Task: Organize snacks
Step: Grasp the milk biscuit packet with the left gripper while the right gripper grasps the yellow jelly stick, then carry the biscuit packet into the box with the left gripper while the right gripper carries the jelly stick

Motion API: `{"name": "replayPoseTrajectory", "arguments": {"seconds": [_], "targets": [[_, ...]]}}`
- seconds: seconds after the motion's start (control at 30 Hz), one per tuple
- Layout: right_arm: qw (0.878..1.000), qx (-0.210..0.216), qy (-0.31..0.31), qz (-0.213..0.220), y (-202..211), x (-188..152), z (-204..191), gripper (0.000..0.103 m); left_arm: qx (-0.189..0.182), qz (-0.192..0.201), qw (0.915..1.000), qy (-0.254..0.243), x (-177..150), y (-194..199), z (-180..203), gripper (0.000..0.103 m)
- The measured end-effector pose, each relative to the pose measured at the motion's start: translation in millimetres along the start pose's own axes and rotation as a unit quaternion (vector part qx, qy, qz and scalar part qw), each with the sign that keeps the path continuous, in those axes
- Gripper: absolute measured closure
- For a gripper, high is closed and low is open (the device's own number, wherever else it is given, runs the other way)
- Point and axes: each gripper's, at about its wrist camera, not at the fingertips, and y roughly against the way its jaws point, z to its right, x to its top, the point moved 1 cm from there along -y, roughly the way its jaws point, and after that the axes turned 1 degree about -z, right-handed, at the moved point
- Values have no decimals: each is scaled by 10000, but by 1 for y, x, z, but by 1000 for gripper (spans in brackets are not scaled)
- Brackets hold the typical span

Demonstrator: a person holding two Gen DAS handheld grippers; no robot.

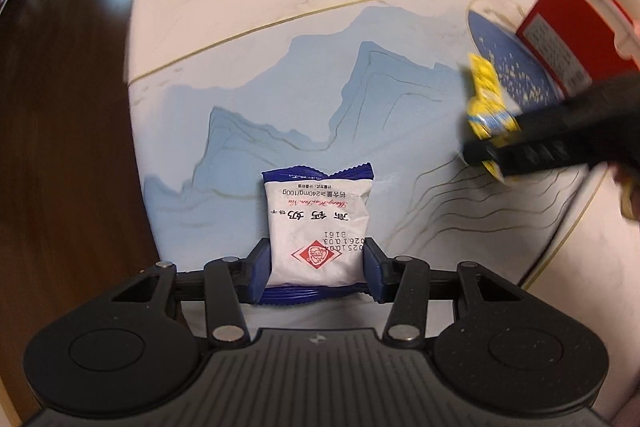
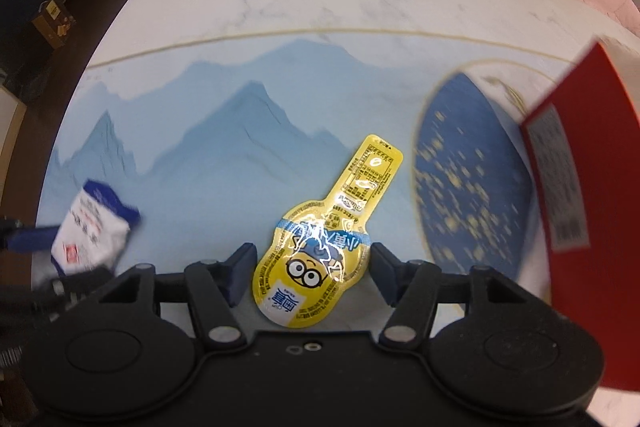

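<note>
The left gripper [image 1: 316, 269] is clamping a white packet [image 1: 318, 227] between its blue pads, holding it above the table [image 1: 280, 27]. The packet is standing up along the fingers, its long axis pointing forward away from the camera, with its blue crimped ends at front and back.

The right gripper [image 2: 312, 273] is holding a yellow pouch [image 2: 320, 247]. Its pads are sitting at both flanks of the pouch's round body and the pouch is lifted off the table, so it is gripped, though the right pad's contact is hard to confirm. The pouch's long axis is running forward and slightly right, its narrow neck leading.

The relation that matters: a red box [image 2: 580, 187] is lying just to the right of the right gripper, close beyond the pouch's neck, partly over a round blue gold-flecked patch [image 2: 472, 179] printed on the table. From the left gripper the box [image 1: 572, 27] is well apart, up and to the right, with the right gripper and pouch [image 1: 486, 107] between. So the right hand is nearer and probably goes first if the box is the destination.

The packet is puffy, white with red and black print. The pouch is glossy, bottle-shaped, with a goggle-eyed cartoon face.
</note>
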Motion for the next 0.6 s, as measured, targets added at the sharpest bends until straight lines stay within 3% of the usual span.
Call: {"name": "replayPoseTrajectory", "arguments": {"seconds": [0.27,0.6], "targets": [[9995,166,228,145,42,-41,31,43,-289,317,9960,785,-13,31,23,57],[9936,504,906,441,115,-74,68,43,-332,842,9910,987,-15,93,91,57]]}}
